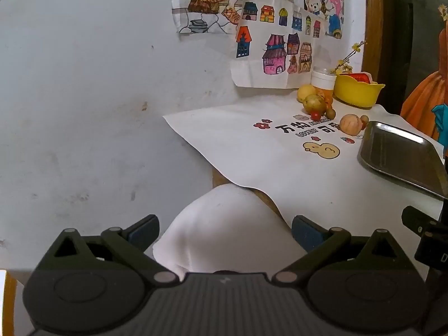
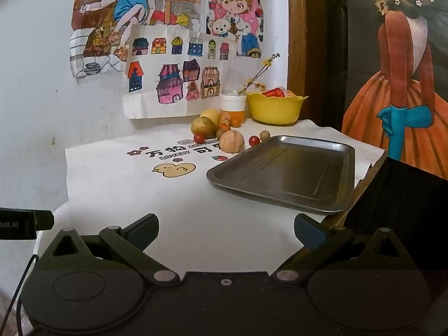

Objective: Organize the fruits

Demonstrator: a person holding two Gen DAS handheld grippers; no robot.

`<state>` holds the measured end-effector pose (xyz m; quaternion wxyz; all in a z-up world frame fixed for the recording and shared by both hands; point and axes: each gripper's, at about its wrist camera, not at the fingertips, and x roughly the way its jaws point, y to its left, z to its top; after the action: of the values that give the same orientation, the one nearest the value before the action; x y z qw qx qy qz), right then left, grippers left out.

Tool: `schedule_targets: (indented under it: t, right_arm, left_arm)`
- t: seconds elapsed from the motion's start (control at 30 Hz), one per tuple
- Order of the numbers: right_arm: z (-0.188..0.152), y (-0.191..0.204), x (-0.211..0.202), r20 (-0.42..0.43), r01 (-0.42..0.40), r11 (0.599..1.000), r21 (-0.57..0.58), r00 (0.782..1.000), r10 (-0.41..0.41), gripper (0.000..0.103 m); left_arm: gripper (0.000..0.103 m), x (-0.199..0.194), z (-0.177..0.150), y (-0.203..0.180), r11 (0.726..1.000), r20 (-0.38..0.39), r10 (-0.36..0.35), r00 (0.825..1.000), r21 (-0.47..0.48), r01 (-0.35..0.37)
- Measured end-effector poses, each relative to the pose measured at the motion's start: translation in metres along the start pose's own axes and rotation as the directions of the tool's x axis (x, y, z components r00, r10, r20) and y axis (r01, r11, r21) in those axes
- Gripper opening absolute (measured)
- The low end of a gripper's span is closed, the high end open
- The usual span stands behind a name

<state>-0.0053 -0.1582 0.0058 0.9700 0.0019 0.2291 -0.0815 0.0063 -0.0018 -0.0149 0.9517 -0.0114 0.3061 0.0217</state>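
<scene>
Several fruits lie at the back of the white table cloth (image 2: 140,196): a round orange-tan fruit (image 2: 231,141) (image 1: 350,124), a green-brown pear-like fruit (image 2: 203,126) (image 1: 314,103), a yellow fruit (image 2: 210,115) (image 1: 304,91), small red ones (image 2: 198,138) (image 2: 254,140) (image 1: 315,116) and small brown ones (image 2: 264,134). A steel tray (image 2: 282,173) (image 1: 400,154) sits empty in front of them. My right gripper (image 2: 225,231) is open over the near cloth, holding nothing. My left gripper (image 1: 225,231) is open off the table's left corner, above white cloth.
A yellow basket (image 2: 275,109) (image 1: 358,91) with red items and a white-lidded jar (image 2: 233,103) stand at the back by the wall. Children's drawings (image 2: 168,56) hang on the wall. A dark box (image 2: 397,196) sits at the right of the tray.
</scene>
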Motion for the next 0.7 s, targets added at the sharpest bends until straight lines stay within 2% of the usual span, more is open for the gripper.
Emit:
schedule_targets:
  t: [0.7]
  right_arm:
    - [0.0001,0.0037,0.0072,-0.041,-0.015,1.000,-0.003,0.999,0.015,0.103]
  left_arm:
    - [0.103,-0.0013,-0.0014,0.0030,1.000,-0.009,0.000,1.000,-0.002,0.000]
